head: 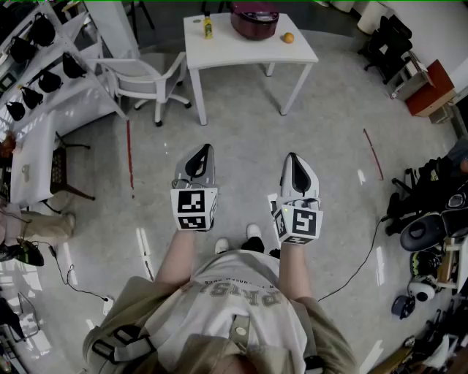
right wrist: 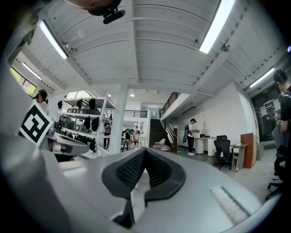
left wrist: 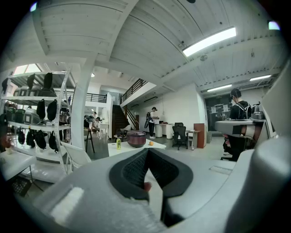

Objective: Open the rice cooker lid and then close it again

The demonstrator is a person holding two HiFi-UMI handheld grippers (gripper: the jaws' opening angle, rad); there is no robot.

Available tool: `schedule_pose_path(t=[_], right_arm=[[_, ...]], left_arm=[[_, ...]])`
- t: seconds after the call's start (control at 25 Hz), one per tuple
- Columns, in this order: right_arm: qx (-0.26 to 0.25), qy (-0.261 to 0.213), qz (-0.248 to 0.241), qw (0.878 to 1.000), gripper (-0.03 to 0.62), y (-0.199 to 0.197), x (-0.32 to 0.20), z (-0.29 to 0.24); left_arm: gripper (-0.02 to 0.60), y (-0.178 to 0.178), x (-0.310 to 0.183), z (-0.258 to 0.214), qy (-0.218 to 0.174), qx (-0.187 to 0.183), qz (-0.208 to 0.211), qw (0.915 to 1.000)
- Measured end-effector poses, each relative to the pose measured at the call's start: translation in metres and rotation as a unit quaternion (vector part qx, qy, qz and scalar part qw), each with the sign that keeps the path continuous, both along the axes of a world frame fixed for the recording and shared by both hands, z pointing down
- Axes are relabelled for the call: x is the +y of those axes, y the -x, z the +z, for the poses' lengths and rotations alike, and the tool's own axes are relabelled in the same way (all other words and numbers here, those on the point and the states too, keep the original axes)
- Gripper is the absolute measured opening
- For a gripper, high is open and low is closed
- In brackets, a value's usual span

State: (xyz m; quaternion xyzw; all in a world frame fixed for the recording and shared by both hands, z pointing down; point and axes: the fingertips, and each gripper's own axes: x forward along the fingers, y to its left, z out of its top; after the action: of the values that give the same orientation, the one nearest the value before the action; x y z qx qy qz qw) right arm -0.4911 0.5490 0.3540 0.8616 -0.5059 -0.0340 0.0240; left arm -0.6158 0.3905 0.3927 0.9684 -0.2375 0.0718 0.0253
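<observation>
**Both claws shut and empty, cooker far ahead**

Closest to me are my two claws, held out side by side above the grey floor [head: 248,131], with my shoes [head: 253,232] showing between them. On my left claw [head: 206,150] the dark pads [left wrist: 132,170] meet at the tip, and nothing sits between them. My right claw [head: 292,157] is the same: its jaws are pressed together and grip nothing. Both point forward, towards the white bench [head: 241,52] that stands well apart from me at the far side of the open floor.

The cooker [head: 254,19] stands on that bench near its back edge, dark red, with its lid down. A small yellow bottle [head: 208,27] stands upright to its left, and an orange [head: 288,38] lies to its right. Neither touches the cooker. A white chair [head: 146,80] stands just beside the bench on the left.

From my left claw's view the cooker [left wrist: 136,138] shows just above the closed tip, with the bottle and the orange on either side of it. A rack [head: 44,66] hung with dark gear runs along my left.
</observation>
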Motion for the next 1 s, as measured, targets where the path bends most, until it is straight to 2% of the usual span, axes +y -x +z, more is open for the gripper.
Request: schedule_pose_path(t=[0.48,0.76,1.0], right_arm=[[0.015,0.003,-0.011,1.000,0.000,-0.011,0.007,-0.004],[0.019,-0.007,-0.028,0.999,0.000,-0.034,0.009,-0.010],[-0.015,-0.039,-0.054,0.998,0.000,-0.062,0.007,-0.009]], left_arm=[[0.012,-0.015,0.009,-0.003,-0.003,0.003,-0.003,1.0000],[0.012,-0.036,0.012,-0.007,-0.007,-0.002,-0.018,0.9998],[0.012,-0.051,0.005,-0.012,-0.017,-0.009,-0.043,0.9989]])
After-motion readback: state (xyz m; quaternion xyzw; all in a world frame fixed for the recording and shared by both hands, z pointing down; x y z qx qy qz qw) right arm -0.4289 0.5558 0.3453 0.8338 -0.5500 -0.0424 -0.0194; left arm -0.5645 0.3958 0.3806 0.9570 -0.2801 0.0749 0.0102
